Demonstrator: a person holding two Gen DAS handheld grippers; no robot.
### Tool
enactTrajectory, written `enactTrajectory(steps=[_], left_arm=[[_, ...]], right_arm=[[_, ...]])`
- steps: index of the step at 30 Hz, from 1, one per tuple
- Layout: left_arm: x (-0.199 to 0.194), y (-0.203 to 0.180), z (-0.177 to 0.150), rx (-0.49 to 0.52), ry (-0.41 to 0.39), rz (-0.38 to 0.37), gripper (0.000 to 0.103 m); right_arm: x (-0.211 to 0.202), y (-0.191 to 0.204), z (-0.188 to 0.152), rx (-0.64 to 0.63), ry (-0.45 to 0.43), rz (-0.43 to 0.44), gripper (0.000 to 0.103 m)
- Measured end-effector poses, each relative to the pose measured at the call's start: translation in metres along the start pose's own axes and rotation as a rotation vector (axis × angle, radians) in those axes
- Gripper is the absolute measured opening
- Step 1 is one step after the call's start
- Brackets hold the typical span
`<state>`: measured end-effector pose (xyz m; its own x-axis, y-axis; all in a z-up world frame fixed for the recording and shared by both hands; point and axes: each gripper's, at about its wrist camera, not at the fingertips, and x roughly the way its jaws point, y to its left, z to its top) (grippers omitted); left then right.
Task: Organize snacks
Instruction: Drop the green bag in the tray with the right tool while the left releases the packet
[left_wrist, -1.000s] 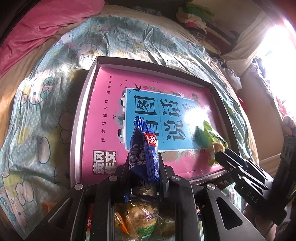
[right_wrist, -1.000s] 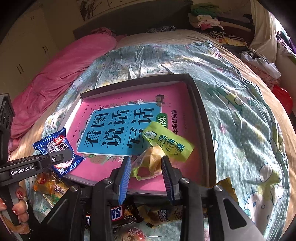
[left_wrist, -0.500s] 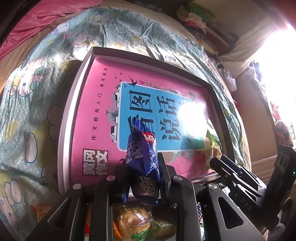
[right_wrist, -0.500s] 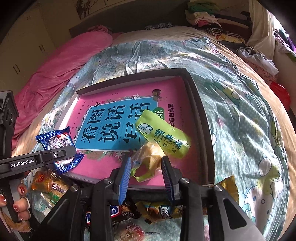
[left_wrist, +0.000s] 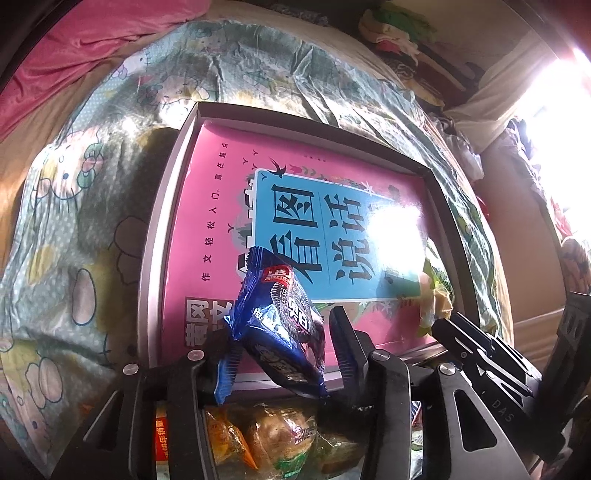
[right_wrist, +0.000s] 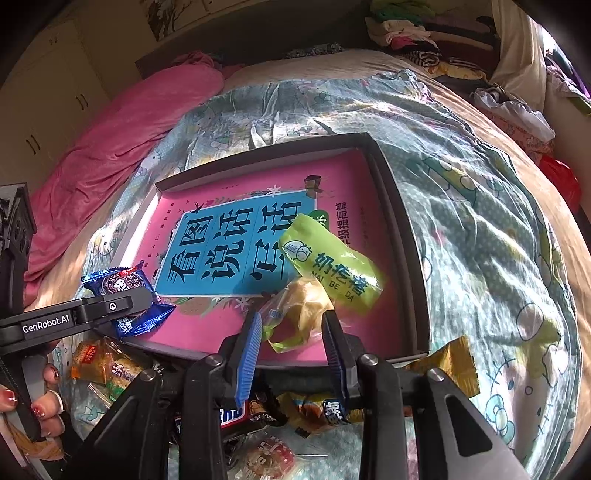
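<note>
So there's a shallow box sitting on the bedspread, with a book lying flat inside it filling most of the floor. In the right wrist view a cookie packet sits over the box's near corner at about 8 o'clock from the book's middle, and a milk snack bag lies on the book toward 4 o'clock, leaning on a clear-wrapped bun just in front of it. Loose snacks are piled on the bedspread in front of the box's near wall, around 6 to 7 o'clock, a wrapped candy is just outside the near corner at 5 o'clock, and a rolled quilt lies well behind at 10 o'clock.
</note>
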<state>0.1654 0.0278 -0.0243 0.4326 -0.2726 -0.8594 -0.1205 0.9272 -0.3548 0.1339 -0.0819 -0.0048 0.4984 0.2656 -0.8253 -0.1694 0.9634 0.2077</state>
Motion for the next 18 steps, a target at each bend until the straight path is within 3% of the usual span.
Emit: enactTrajectory(steps=[6, 18], left_arm=[[-0.009, 0.004, -0.001, 0.009, -0.019, 0.022, 0.054], [-0.022, 0.016, -0.007, -0.024, -0.033, 0.018, 0.057]], right_arm=[[-0.007, 0.002, 0.0, 0.009, -0.006, 0.012, 0.034], [-0.018, 0.006, -0.001, 0.012, -0.023, 0.02, 0.037]])
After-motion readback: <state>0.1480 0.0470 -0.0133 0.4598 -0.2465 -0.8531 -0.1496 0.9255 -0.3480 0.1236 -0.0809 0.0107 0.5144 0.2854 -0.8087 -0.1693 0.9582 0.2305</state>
